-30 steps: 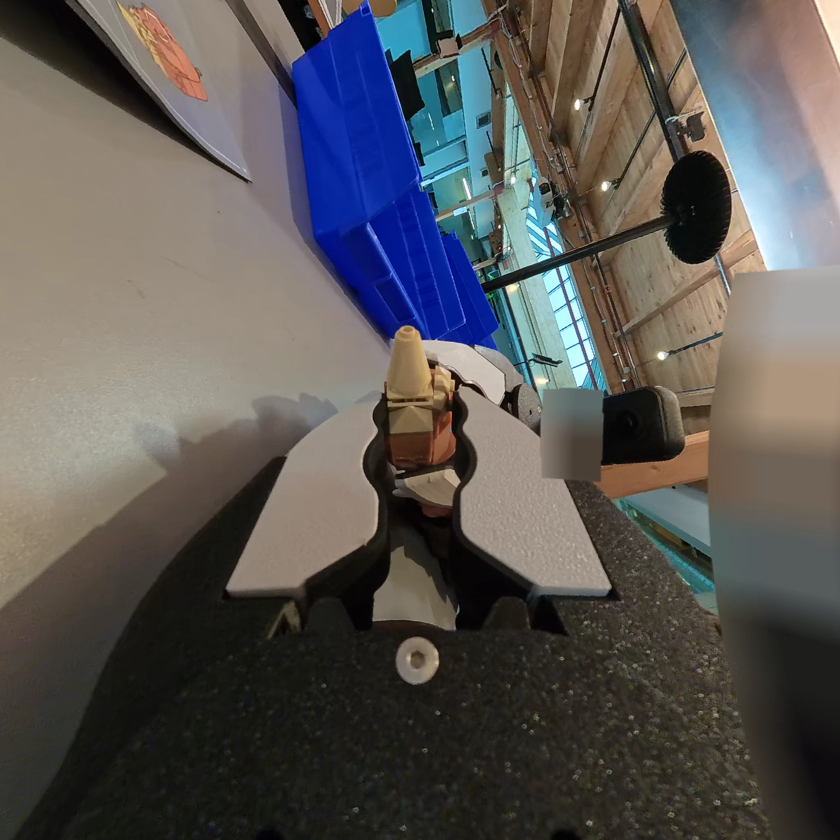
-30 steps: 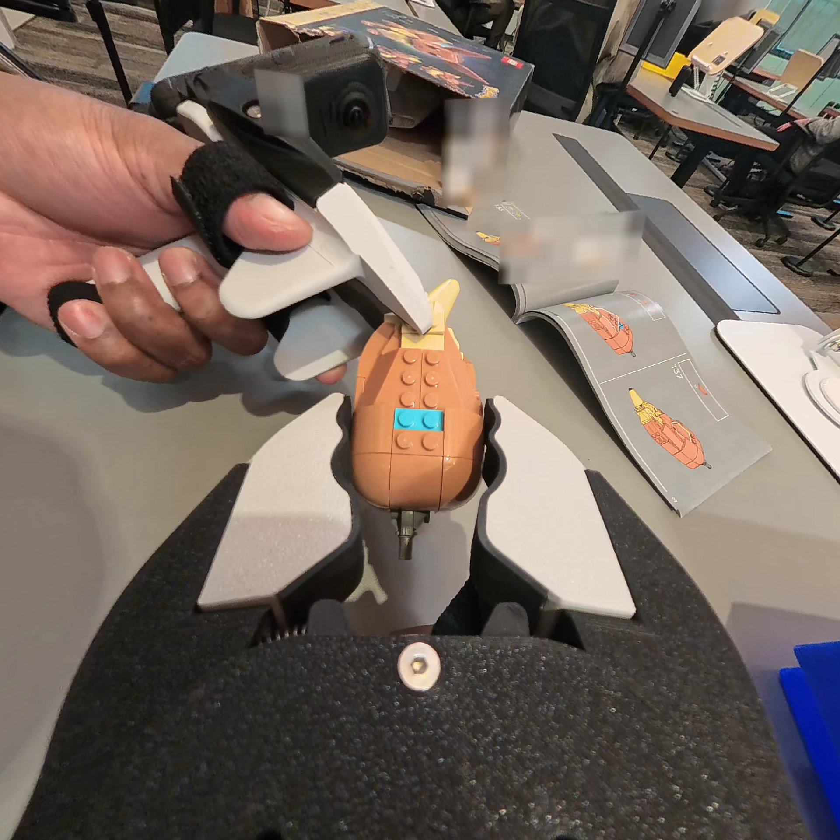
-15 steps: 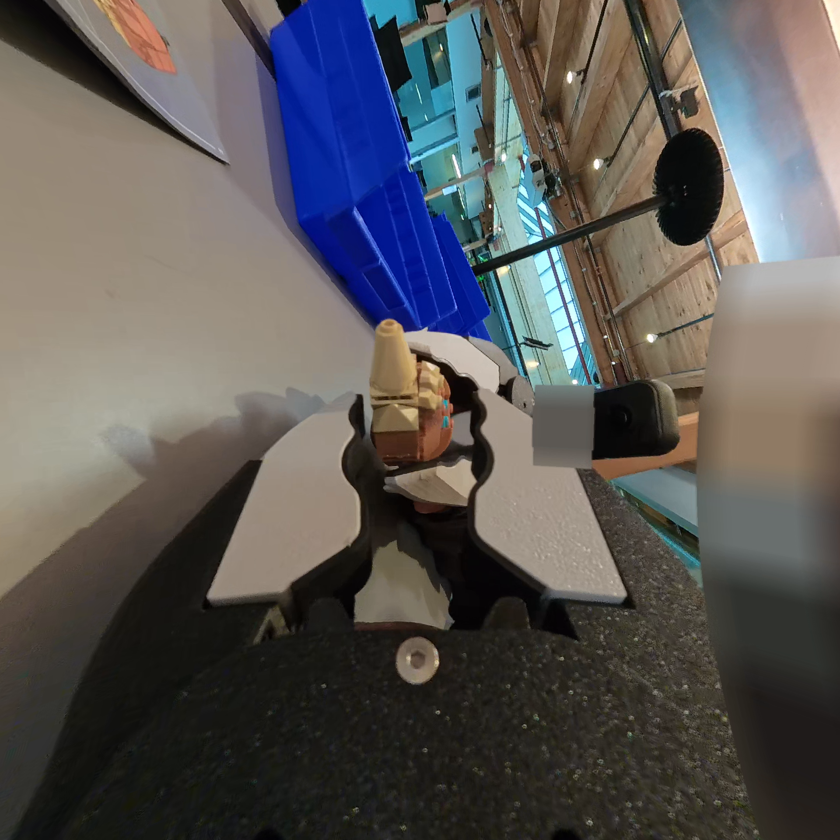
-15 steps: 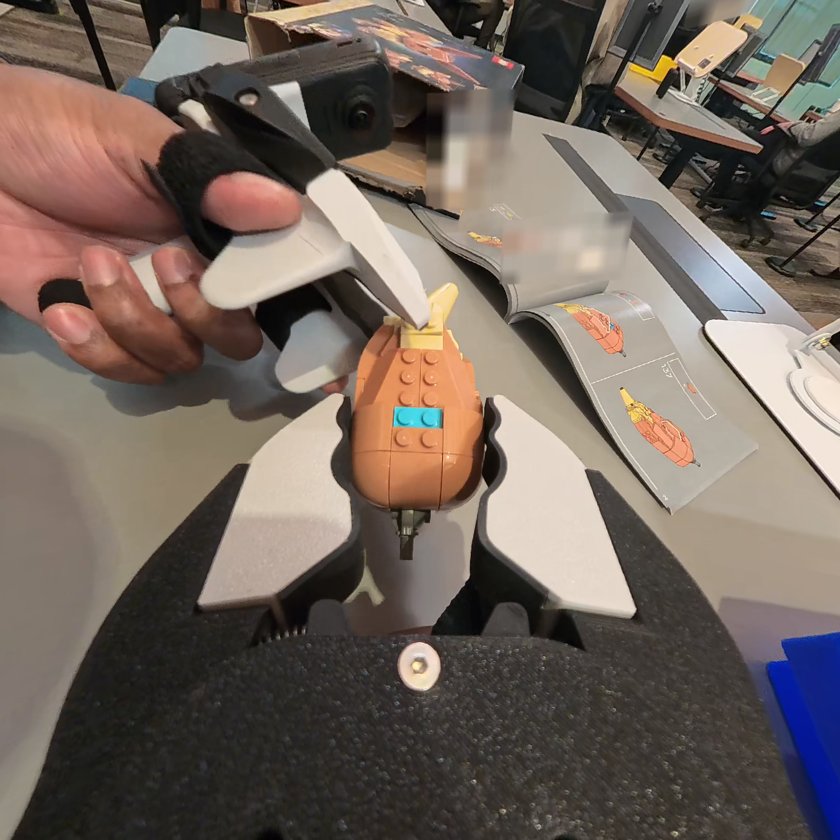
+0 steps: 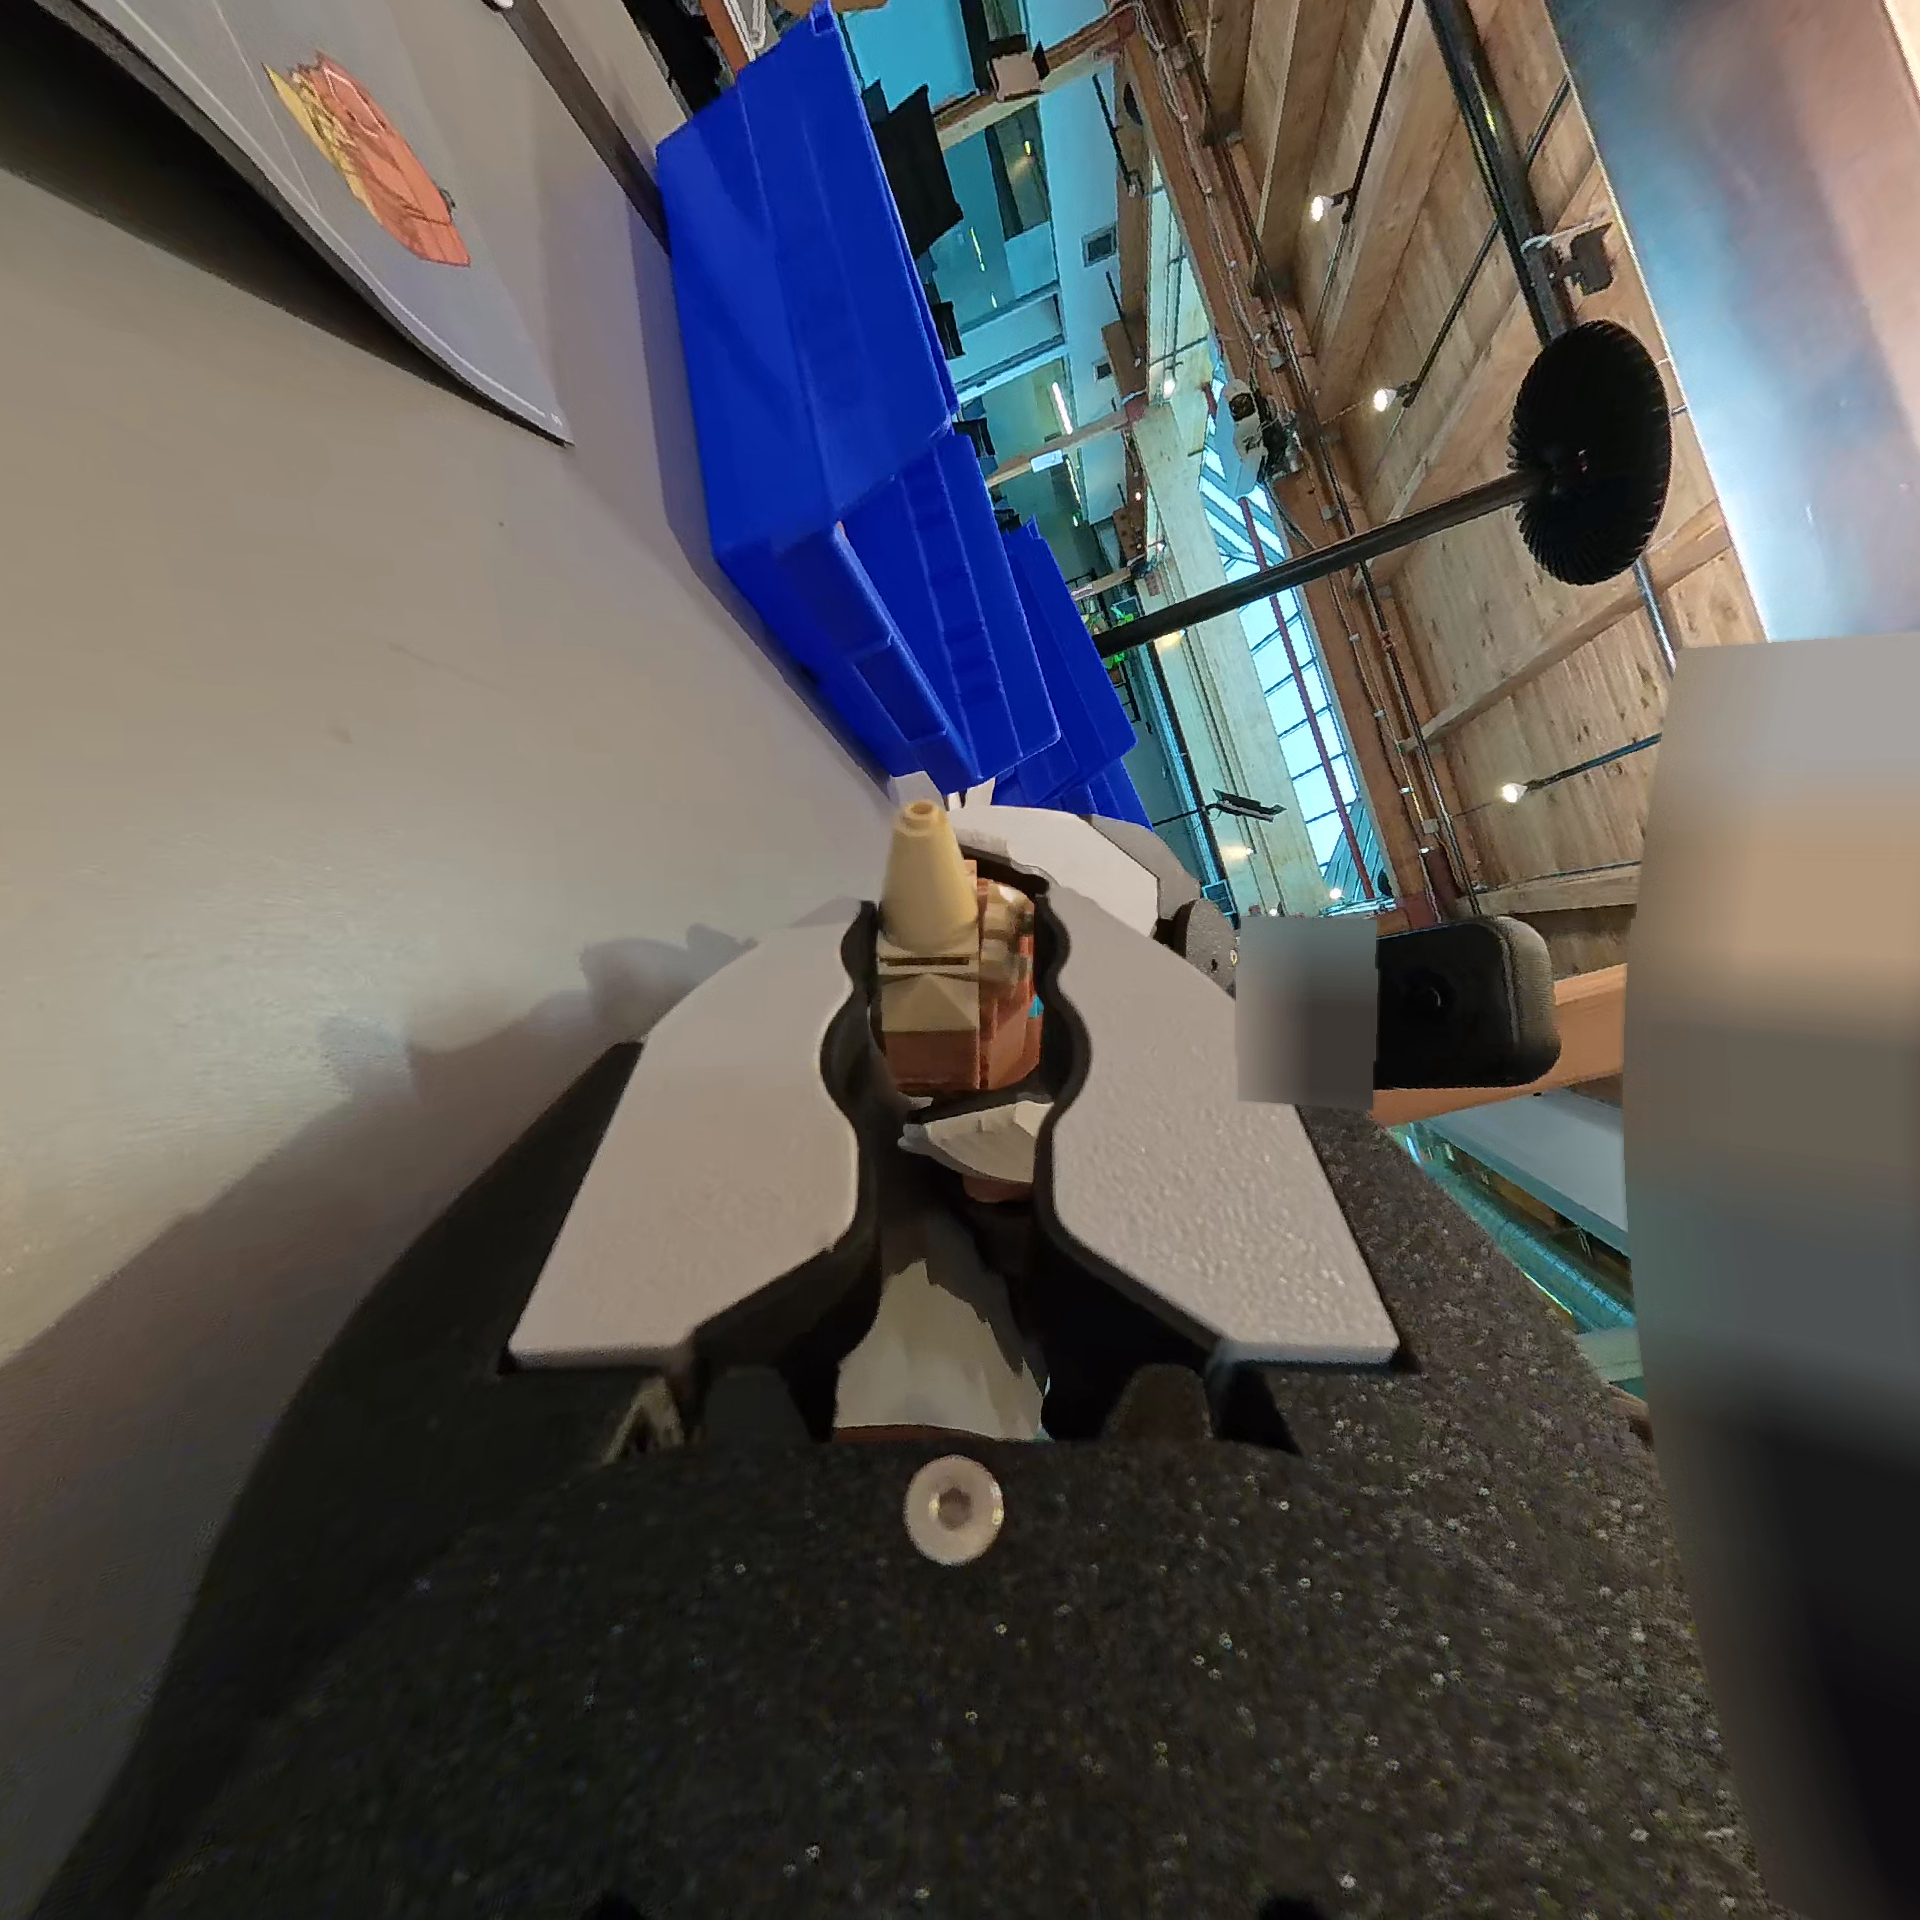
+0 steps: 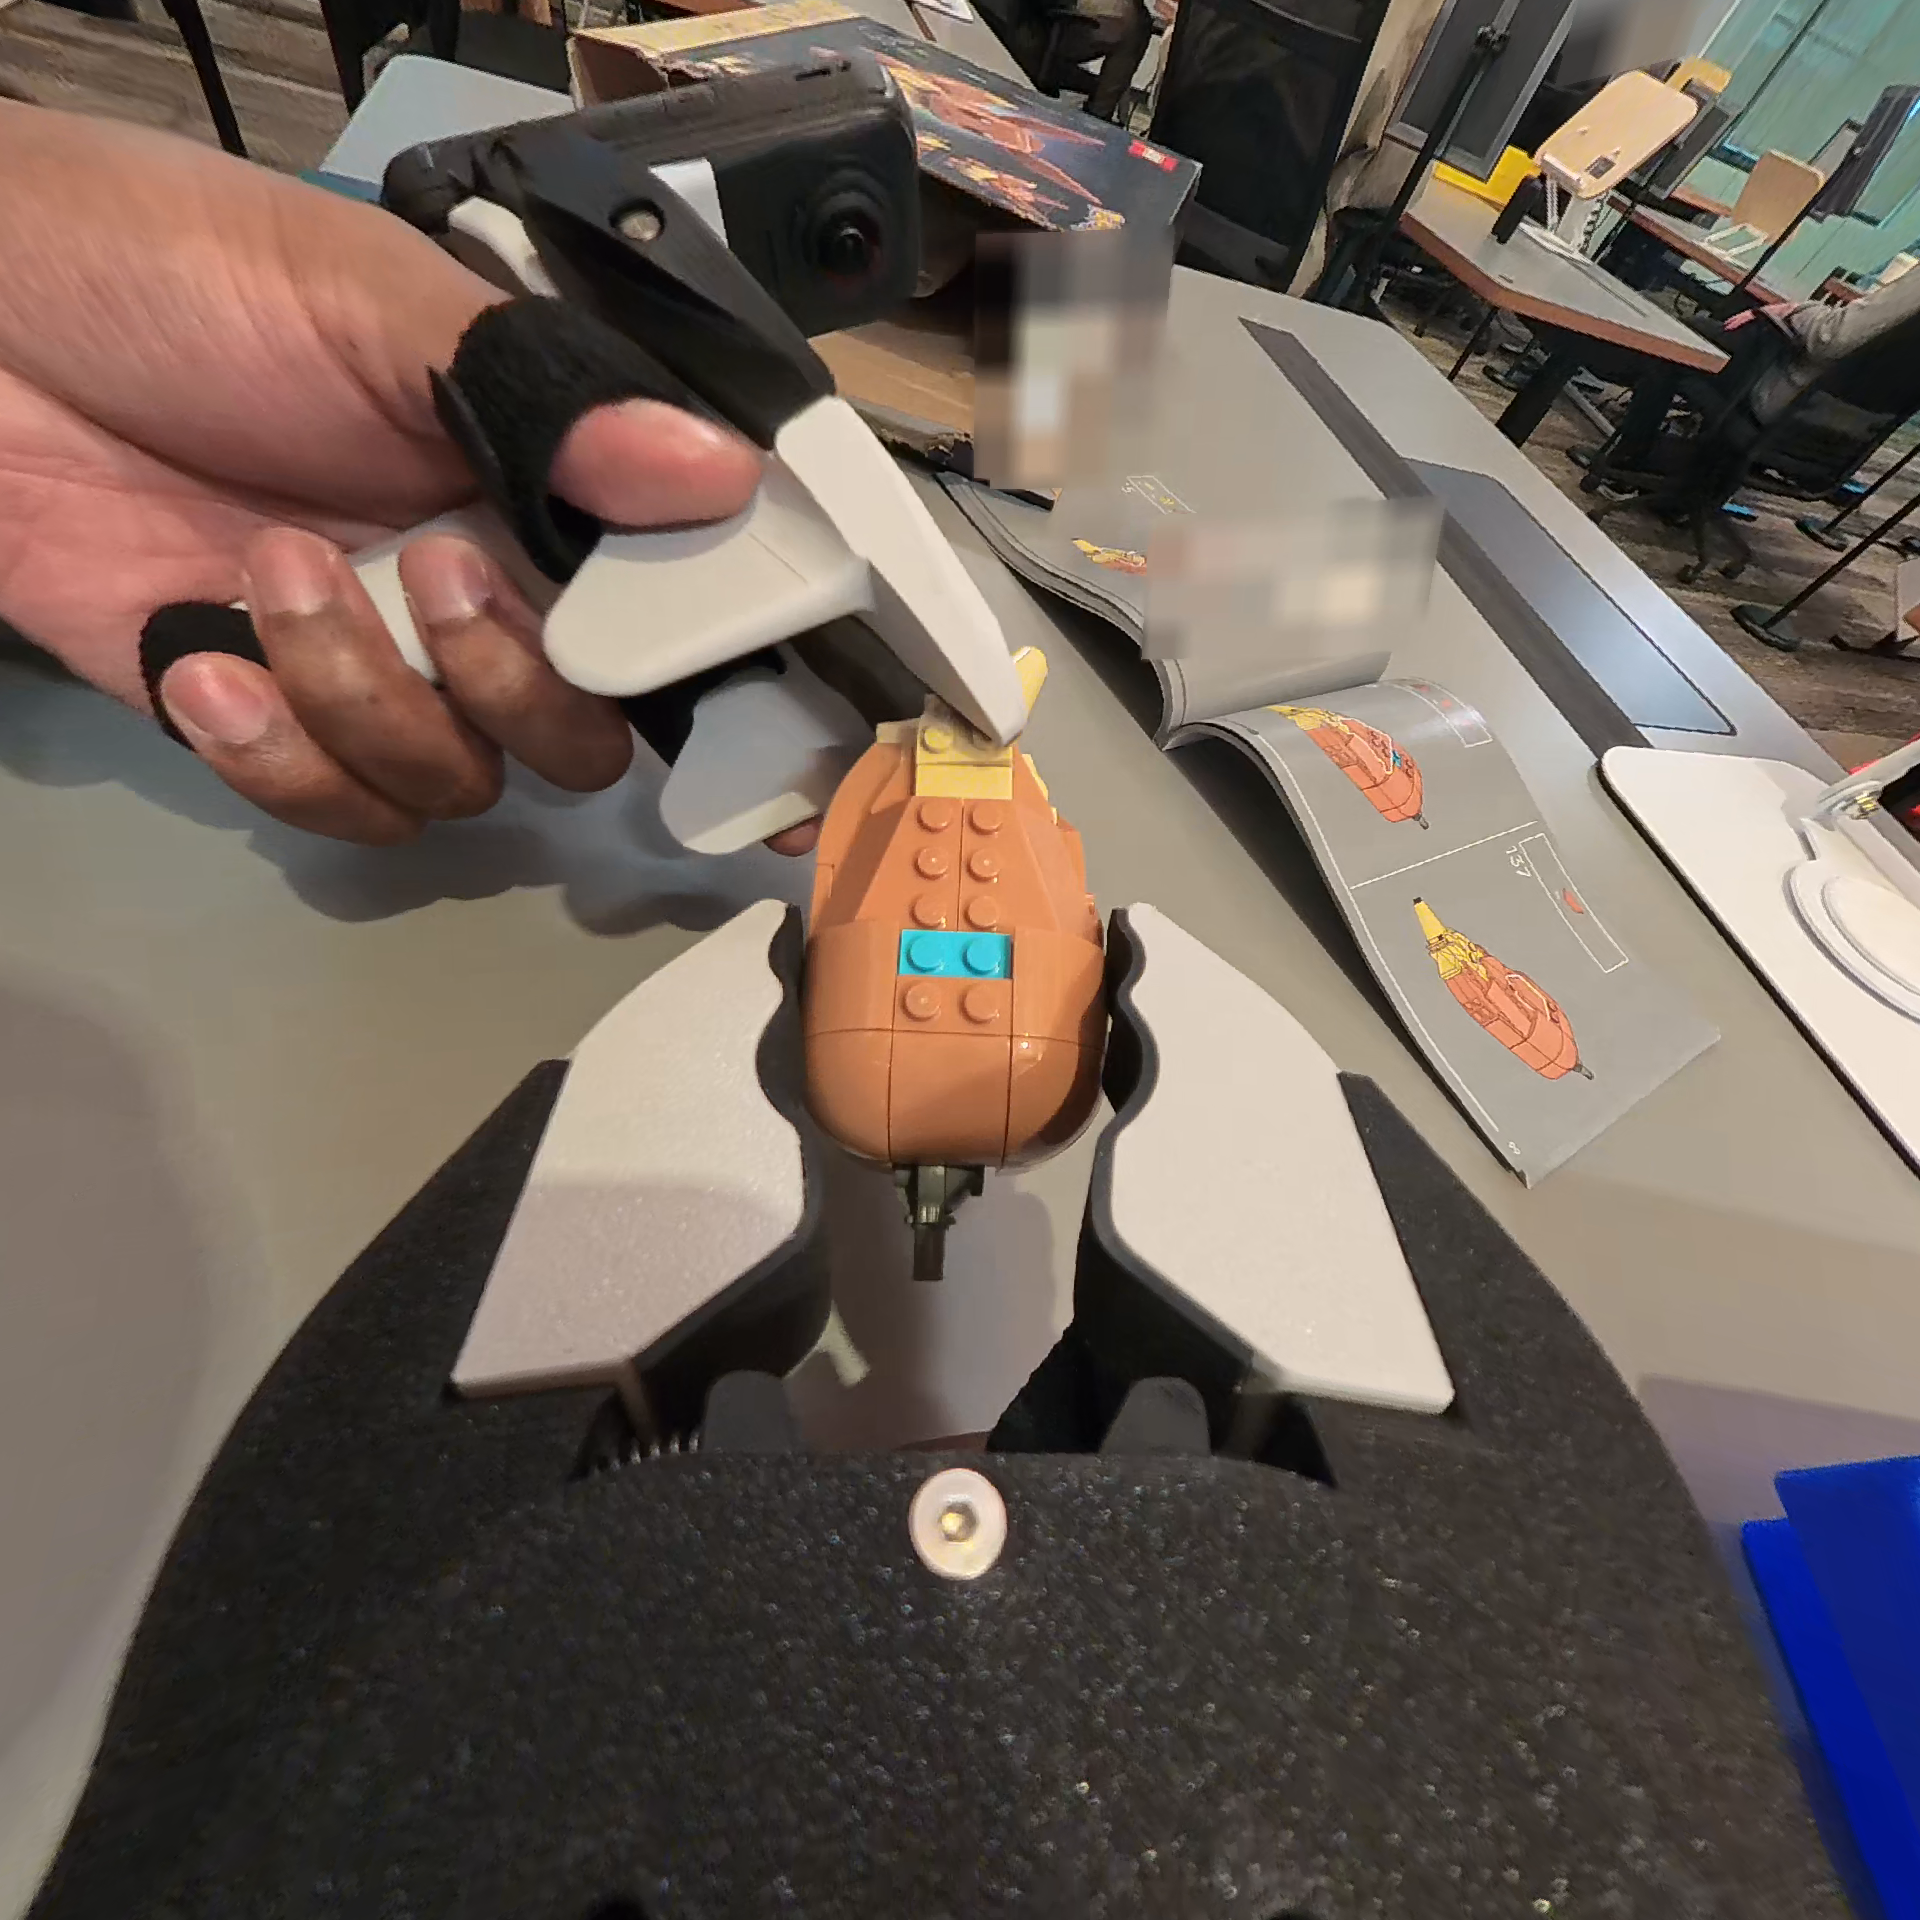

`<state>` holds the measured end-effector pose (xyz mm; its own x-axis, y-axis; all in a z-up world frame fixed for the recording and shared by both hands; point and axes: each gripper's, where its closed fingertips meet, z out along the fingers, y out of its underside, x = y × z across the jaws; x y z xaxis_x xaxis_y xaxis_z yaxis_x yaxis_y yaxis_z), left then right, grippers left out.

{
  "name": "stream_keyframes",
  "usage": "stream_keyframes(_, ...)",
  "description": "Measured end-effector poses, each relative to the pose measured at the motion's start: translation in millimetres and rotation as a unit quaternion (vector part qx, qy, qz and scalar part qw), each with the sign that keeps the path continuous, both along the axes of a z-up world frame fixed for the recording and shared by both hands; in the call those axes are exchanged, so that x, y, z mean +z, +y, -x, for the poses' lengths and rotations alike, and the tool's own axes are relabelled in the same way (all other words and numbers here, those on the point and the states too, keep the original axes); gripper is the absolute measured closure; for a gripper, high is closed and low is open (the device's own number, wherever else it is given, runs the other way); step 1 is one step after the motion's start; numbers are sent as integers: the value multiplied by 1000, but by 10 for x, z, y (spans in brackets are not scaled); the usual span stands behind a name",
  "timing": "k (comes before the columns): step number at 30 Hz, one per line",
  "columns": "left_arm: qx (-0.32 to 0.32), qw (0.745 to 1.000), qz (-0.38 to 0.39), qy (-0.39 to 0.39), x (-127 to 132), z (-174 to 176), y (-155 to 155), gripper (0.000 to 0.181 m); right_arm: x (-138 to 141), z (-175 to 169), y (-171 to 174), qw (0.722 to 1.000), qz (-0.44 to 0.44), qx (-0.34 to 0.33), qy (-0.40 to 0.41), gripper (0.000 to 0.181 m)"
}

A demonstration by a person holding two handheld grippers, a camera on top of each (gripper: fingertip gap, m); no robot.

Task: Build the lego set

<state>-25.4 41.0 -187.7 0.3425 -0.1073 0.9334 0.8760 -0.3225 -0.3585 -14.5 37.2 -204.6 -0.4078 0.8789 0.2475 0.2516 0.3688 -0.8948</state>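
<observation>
An orange-brown lego model [image 6: 956, 1039] with a turquoise plate and a tan cone nose [image 5: 925, 883] is held above the grey table [image 6: 260, 1039]. My right gripper [image 6: 951, 925] is shut on its rounded body. My left gripper [image 5: 956, 935] is shut on the tan nose end. In the right wrist view it [image 6: 899, 774] comes in from the left in a person's hand [image 6: 260, 468], one finger on top of the tan plate and one at the model's side. The right gripper [image 5: 1060, 862] shows just behind the model in the left wrist view.
An open instruction booklet [image 6: 1455, 914] lies on the table to the right, and it also shows in the left wrist view [image 5: 364, 208]. The cardboard set box [image 6: 1039, 156] is behind. Blue bins [image 5: 831, 416] stand along the table's edge. A white tray [image 6: 1766, 883] is far right. Only a small space, under 4 cm, lies between the two pairs of fingers.
My left gripper has shifted and tilted slightly on the tan nose. Both grippers keep their hold and the model stays in the same place.
</observation>
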Motion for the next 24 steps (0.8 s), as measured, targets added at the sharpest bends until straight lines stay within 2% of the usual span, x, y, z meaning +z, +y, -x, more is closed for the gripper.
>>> stream_keyframes(24,14,998,-24,59,-6,4,14,155,-7,3,15,1000,-5,-7,0,126)
